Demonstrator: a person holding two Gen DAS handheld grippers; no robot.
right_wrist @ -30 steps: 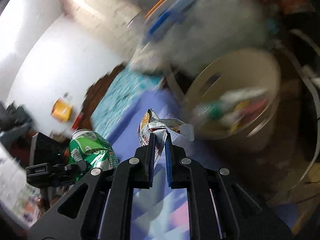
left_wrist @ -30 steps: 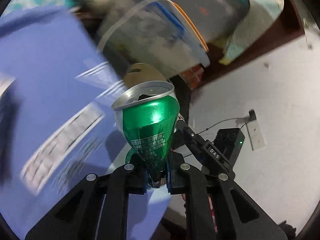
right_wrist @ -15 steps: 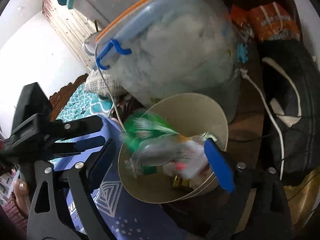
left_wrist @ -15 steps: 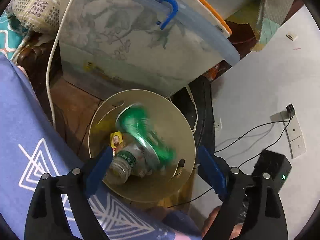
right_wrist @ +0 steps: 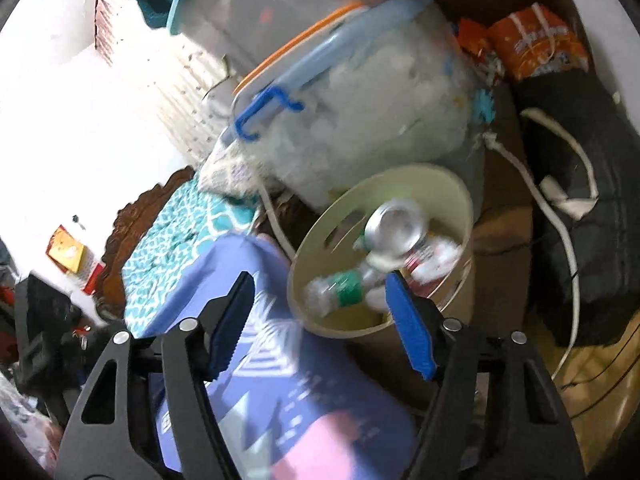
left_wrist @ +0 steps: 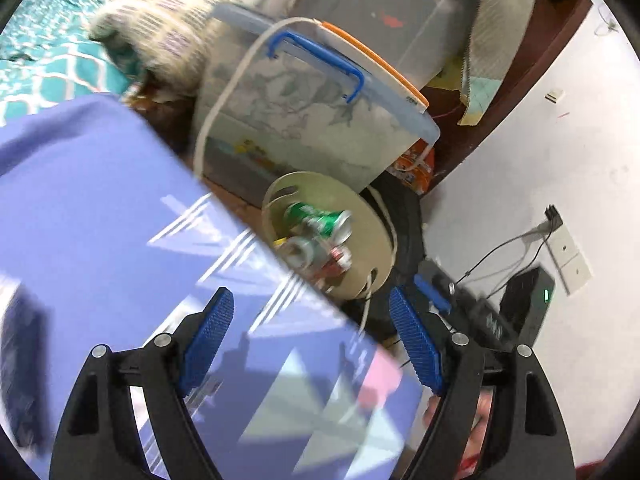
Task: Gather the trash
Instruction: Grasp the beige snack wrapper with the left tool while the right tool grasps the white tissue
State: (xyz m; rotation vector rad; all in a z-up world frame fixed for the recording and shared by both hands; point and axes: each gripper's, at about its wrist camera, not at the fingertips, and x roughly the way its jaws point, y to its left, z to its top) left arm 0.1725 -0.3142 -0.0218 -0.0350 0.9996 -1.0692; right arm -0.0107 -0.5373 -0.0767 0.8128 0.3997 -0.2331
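A beige round waste bin (left_wrist: 372, 216) stands on the floor beside the bed; it also shows in the right wrist view (right_wrist: 436, 188). Inside it lie the green can (left_wrist: 320, 218), seen end-on in the right wrist view (right_wrist: 396, 228), a plastic bottle with a green label (right_wrist: 344, 284) and wrappers (left_wrist: 336, 260). My left gripper (left_wrist: 312, 340) is open and empty, above the blue blanket, short of the bin. My right gripper (right_wrist: 320, 320) is open and empty, over the bin's near rim.
A clear storage box with a blue handle (left_wrist: 316, 120) stands behind the bin, also in the right wrist view (right_wrist: 352, 120). A blue patterned blanket (left_wrist: 120, 240) covers the bed on the left. A black bag with white straps (right_wrist: 580, 208) lies right of the bin. Wall cables and a socket (left_wrist: 560, 240) are at right.
Both grippers opened and dropped the green can and the snack wrapper into the bin. They have since drawn back from the bin, jaws wide.
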